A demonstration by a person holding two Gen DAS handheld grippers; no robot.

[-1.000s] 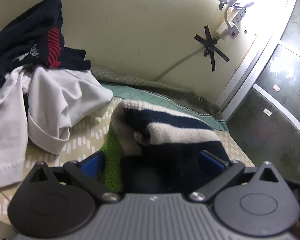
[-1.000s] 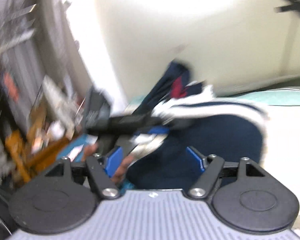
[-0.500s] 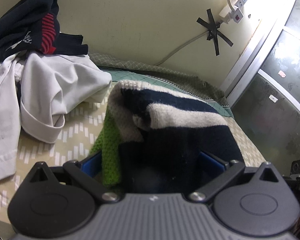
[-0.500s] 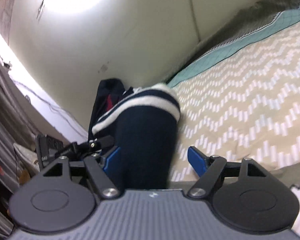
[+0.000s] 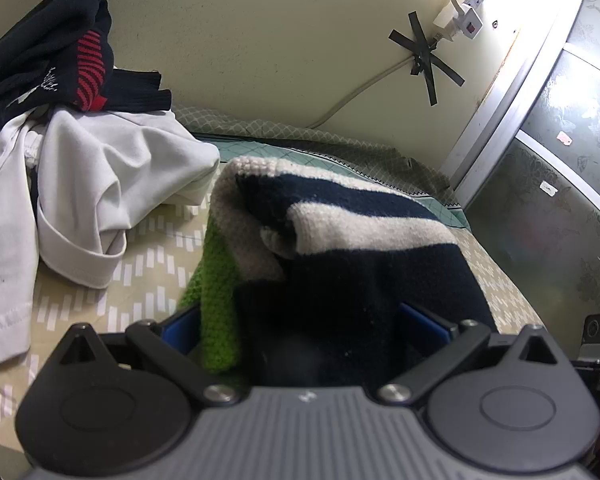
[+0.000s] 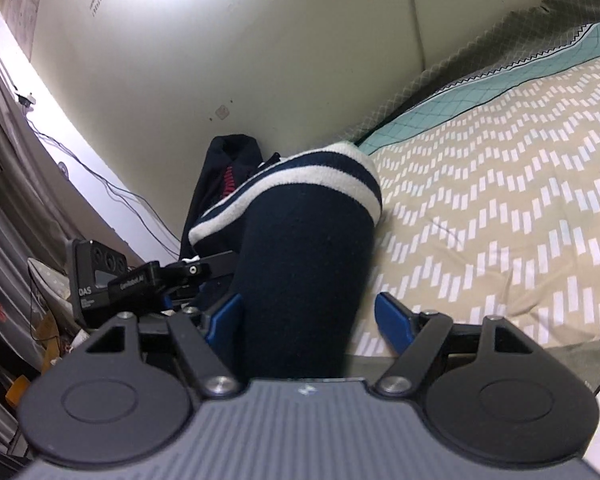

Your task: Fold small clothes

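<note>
A knitted sweater (image 5: 340,220), navy with white stripes and a green part, lies bundled on the patterned bedspread (image 6: 500,200). My left gripper (image 5: 300,324) stands wide open around its near end; the knit fills the gap loosely and partly hides both blue pads. In the right wrist view a navy part of the sweater (image 6: 300,248) runs up between the fingers of my right gripper (image 6: 306,316), also open. There the left pad (image 6: 224,320) touches the fabric and the right pad (image 6: 392,320) stands clear of it. The left gripper's camera housing (image 6: 100,276) shows just beyond.
A crumpled white garment (image 5: 100,184) and a navy one with red stripes (image 5: 60,52) are piled at the far left against the wall. A taped cable (image 5: 424,60) runs down the wall. A glass door (image 5: 560,200) bounds the right. Clutter (image 6: 4,320) sits beside the bed.
The right gripper has rolled and dropped toward the bed, its view going from blurred to steady, with the navy fabric between its fingers. The left view has tilted slightly; the sweater stays between its fingers.
</note>
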